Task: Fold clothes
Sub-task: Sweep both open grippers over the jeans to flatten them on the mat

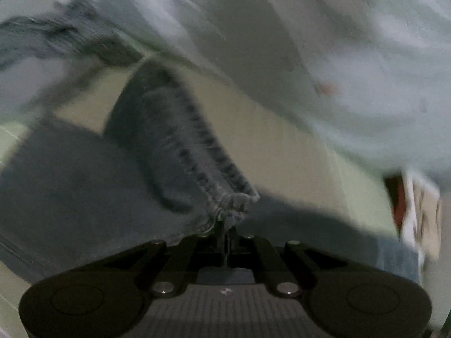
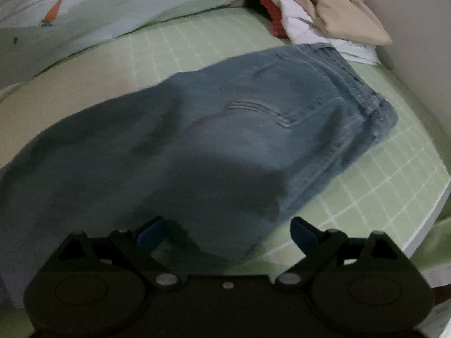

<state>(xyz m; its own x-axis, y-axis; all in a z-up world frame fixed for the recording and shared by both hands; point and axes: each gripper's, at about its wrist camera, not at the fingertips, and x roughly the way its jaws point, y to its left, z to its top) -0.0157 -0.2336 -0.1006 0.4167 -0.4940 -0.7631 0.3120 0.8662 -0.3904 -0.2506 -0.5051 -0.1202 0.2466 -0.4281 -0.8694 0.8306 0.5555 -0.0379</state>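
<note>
- The left tool [image 1: 225, 236] is clamping shut on the frayed hem [image 1: 231, 202] of the jeans [image 1: 157, 129], with the denim bunched right at its fingertips.
- From that pinch, one jeans leg is rising up and away across the left wrist view, its stitched side seam showing; the rest of the denim is lying lower left in shadow.
- That view is smeared by motion, so finer detail is hard to tell.
- The right tool [image 2: 225, 231] is standing wide, its blue pads [image 2: 303, 231] well apart and nothing between them.
- It is hovering just over the near edge of the jeans [image 2: 225, 129], which are lying folded lengthwise on the bed [image 2: 174, 42].
- The waistband [image 2: 355, 90] is pointing to the upper right, and a back pocket with curved stitching [image 2: 253, 109] is facing up.
- The bed is wearing a light green sheet with a white grid.
- Past the waistband, a stack of folded clothes [image 2: 332, 11] is sitting near the wall, a tan piece on top of white ones, with something red beneath.
- A pale quilt [image 2: 93, 8] with a carrot print [image 2: 53, 14] is lying bunched along the far left of the bed.
</note>
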